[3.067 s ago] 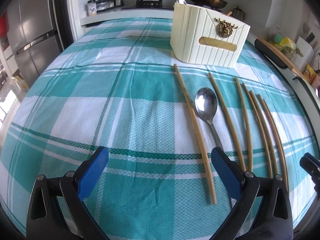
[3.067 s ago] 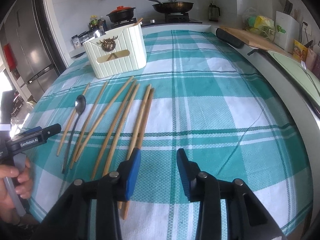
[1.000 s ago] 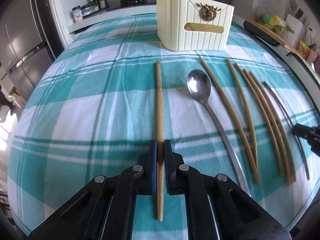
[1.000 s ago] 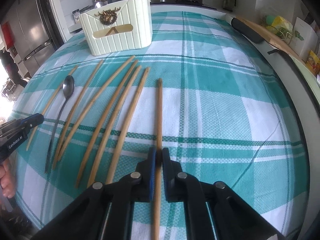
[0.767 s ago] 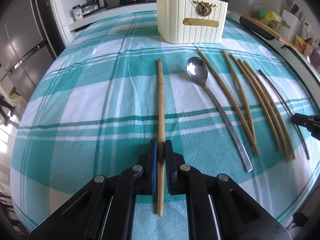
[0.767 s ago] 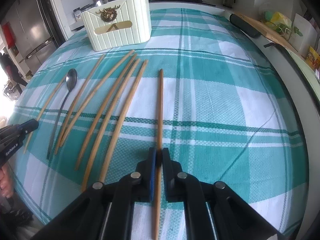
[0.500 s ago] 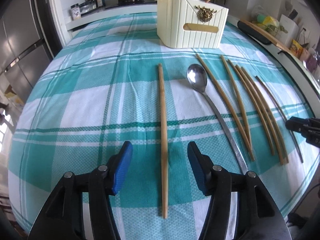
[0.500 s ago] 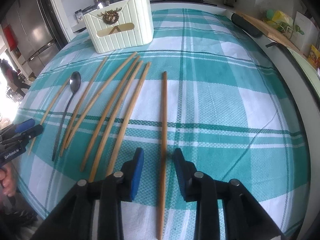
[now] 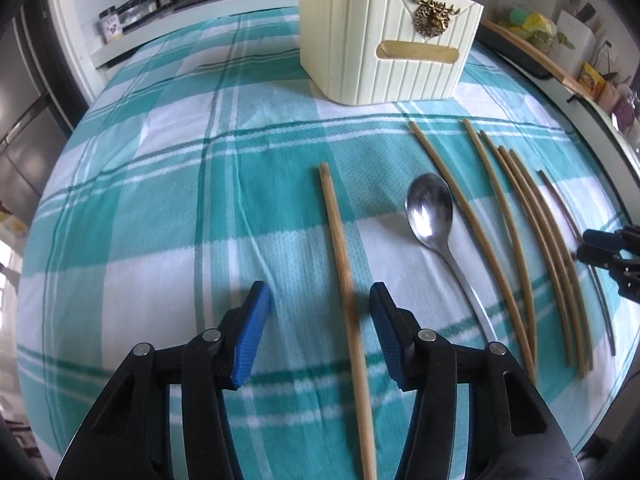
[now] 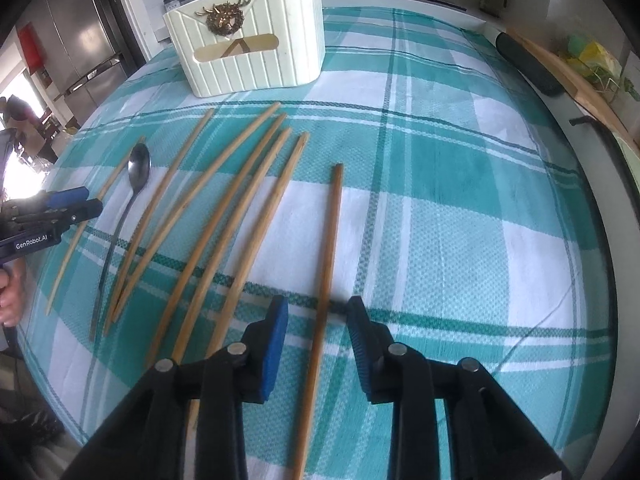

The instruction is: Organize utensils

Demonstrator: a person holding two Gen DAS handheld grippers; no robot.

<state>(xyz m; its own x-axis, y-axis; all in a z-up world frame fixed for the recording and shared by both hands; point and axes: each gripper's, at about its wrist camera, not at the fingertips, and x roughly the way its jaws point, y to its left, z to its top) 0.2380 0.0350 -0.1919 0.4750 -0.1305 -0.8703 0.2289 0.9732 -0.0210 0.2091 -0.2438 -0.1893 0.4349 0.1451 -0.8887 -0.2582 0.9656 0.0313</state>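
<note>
A woven cotton-like cloth in teal and white plaid (image 9: 168, 184) covers the surface, matt with a fine waffle texture. The pale bamboo chopstick (image 9: 340, 248) between the left tongs (image 9: 316, 336) looks dry and matt, with faint grain. The polished steel spoon (image 9: 430, 210) is glossy and mirrors the light. The cream ribbed plastic holder (image 9: 384, 60) has a smooth satin finish and a brassy metal emblem (image 9: 432, 20). The tongs' blue pads (image 10: 276, 344) look rubbery and finely ridged on black matt plastic arms.
</note>
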